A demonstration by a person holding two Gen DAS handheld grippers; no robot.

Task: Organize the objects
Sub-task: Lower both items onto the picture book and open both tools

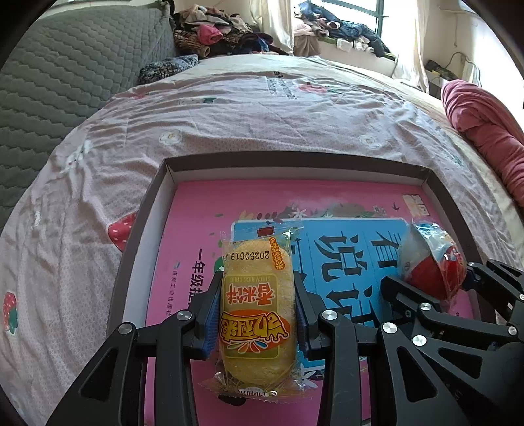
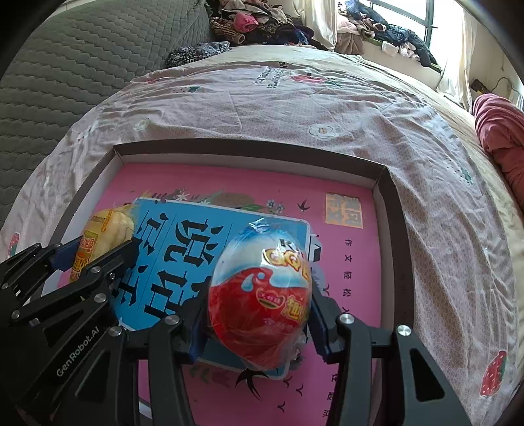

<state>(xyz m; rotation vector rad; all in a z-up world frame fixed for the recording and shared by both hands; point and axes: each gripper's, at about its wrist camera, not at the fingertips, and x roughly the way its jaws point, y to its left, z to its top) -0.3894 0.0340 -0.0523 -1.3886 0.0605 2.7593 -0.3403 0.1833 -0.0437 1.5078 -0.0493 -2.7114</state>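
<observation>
A yellow rice-cake snack packet (image 1: 257, 314) is clamped between the blue pads of my left gripper (image 1: 258, 295), held just above a pink book (image 1: 203, 209) that lies in a shallow dark-rimmed box (image 1: 291, 159). My right gripper (image 2: 258, 314) is shut on a red, white and blue egg-shaped toy in clear wrap (image 2: 262, 295), also over the pink book (image 2: 353, 262) inside the box (image 2: 249, 145). Each gripper shows in the other's view: the right gripper (image 1: 425, 281) with the egg toy (image 1: 429, 262), the left gripper (image 2: 98, 252) with the snack packet (image 2: 104, 232).
The box sits on a bed with a pink flowered sheet (image 1: 229, 114). A grey quilted headboard (image 1: 65, 65) rises at the left, a red blanket (image 1: 484, 124) lies bunched at the right, and piled clothes (image 1: 213, 29) lie at the far side by the window.
</observation>
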